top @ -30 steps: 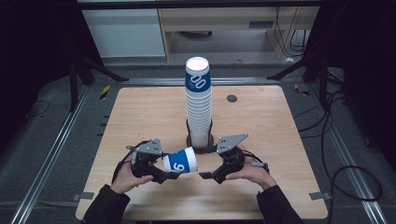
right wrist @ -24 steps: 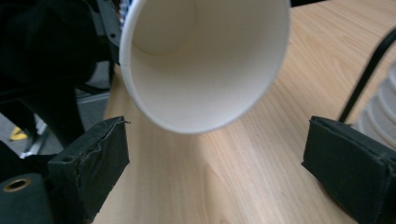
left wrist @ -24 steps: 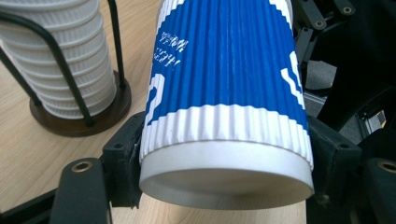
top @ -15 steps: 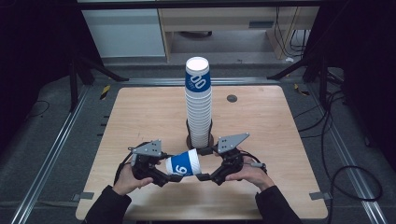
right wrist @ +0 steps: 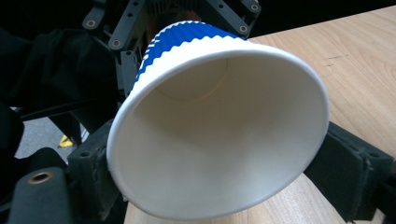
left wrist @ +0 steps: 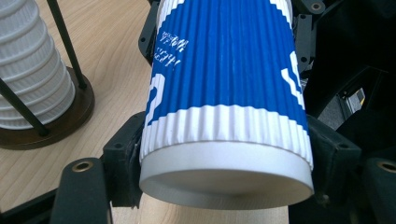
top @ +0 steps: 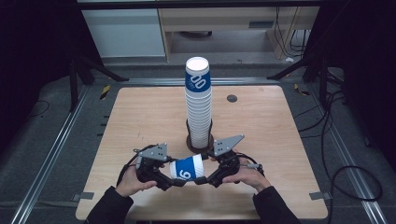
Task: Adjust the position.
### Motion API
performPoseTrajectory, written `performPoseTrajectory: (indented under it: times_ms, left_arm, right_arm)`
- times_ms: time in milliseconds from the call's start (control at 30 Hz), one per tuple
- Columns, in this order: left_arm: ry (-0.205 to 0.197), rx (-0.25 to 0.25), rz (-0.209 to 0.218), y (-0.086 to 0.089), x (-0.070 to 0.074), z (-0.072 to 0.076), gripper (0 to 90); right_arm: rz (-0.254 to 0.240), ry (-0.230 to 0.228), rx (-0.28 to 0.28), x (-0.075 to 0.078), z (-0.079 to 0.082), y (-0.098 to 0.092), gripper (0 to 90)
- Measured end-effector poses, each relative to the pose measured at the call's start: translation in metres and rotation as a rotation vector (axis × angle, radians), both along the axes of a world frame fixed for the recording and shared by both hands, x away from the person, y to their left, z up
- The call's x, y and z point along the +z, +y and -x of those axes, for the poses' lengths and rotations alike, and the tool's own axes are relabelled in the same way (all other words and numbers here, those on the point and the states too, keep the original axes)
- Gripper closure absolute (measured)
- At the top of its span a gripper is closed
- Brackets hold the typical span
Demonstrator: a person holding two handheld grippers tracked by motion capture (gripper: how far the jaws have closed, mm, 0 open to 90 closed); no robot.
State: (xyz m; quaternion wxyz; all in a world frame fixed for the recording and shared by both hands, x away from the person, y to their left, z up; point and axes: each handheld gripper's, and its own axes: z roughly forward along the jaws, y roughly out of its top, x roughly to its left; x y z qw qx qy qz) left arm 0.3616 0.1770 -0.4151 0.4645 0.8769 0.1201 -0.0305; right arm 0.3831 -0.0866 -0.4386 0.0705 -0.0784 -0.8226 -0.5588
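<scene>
Both jaws clamping cup (top: 187,168) mid-table

Counted, low in the high view's frame: one loose blue-and-white cup (top: 187,168) lying sideways, two tools, left tool (top: 164,178) and right tool (top: 205,178), one at each end of it. At centre frame: one tall stack of white cups (top: 198,109), individual cups too many and too fine to count, in one dark round holder (top: 190,142). One small dark disc (top: 232,98) at upper right of one tabletop (top: 140,116).

Ribbed matt paper cup (top: 187,168) (smooth inside), pale matt wooden table (top: 140,116).
</scene>
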Motion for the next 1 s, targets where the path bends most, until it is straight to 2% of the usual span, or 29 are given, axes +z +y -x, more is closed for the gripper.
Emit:
performPoseTrajectory:
  times_ms: [200,400,500,533,567,633,700,733,800,833,867,933,1000]
  left_arm:
    - [-0.004,0.012,-0.010,0.000,0.000,0.000,26.0]
    - [-0.014,0.039,-0.015,0.002,0.001,-0.001,19.9]
    - [-0.013,0.049,-0.034,0.005,0.001,-0.002,17.9]
    - [-0.016,0.051,-0.061,0.005,-0.001,-0.003,17.1]
    - [-0.016,0.051,-0.061,0.005,-0.001,-0.003,17.0]
    - [-0.014,0.052,-0.100,0.002,-0.004,-0.004,16.4]
    - [-0.018,0.050,-0.146,-0.002,-0.008,-0.004,15.7]
    - [-0.030,0.051,-0.184,-0.006,-0.012,-0.003,15.0]
    - [-0.038,0.045,-0.226,-0.011,-0.016,-0.003,14.8]
    - [-0.038,0.045,-0.226,-0.011,-0.016,-0.003,14.7]
    - [-0.041,0.040,-0.244,-0.014,-0.018,-0.002,14.7]
    - [-0.049,0.024,-0.289,-0.020,-0.023,0.000,14.9]
    - [-0.052,0.019,-0.301,-0.022,-0.024,0.001,15.3]
  right_arm:
    - [0.007,-0.005,-0.005,0.001,0.000,-0.001,15.4]
    - [0.016,-0.015,-0.019,0.003,-0.001,-0.005,15.9]
    - [0.039,-0.027,-0.033,0.006,-0.001,-0.008,15.9]
    - [0.071,-0.042,-0.046,0.007,-0.001,-0.010,15.8]
    - [0.071,-0.042,-0.046,0.007,-0.001,-0.010,15.8]
    - [0.106,-0.053,-0.055,0.006,-0.001,-0.009,15.7]
    - [0.143,-0.063,-0.061,0.003,-0.001,-0.007,15.7]
    - [0.186,-0.072,-0.063,0.000,0.000,-0.003,15.6]
    - [0.214,-0.074,-0.058,-0.003,0.000,0.001,15.6]
    - [0.228,-0.077,-0.054,-0.004,0.001,0.003,15.6]
    - [0.228,-0.077,-0.054,-0.004,0.001,0.003,15.6]
    - [0.261,-0.078,-0.030,-0.009,0.003,0.010,15.5]
    - [0.268,-0.080,-0.025,-0.010,0.003,0.012,15.5]
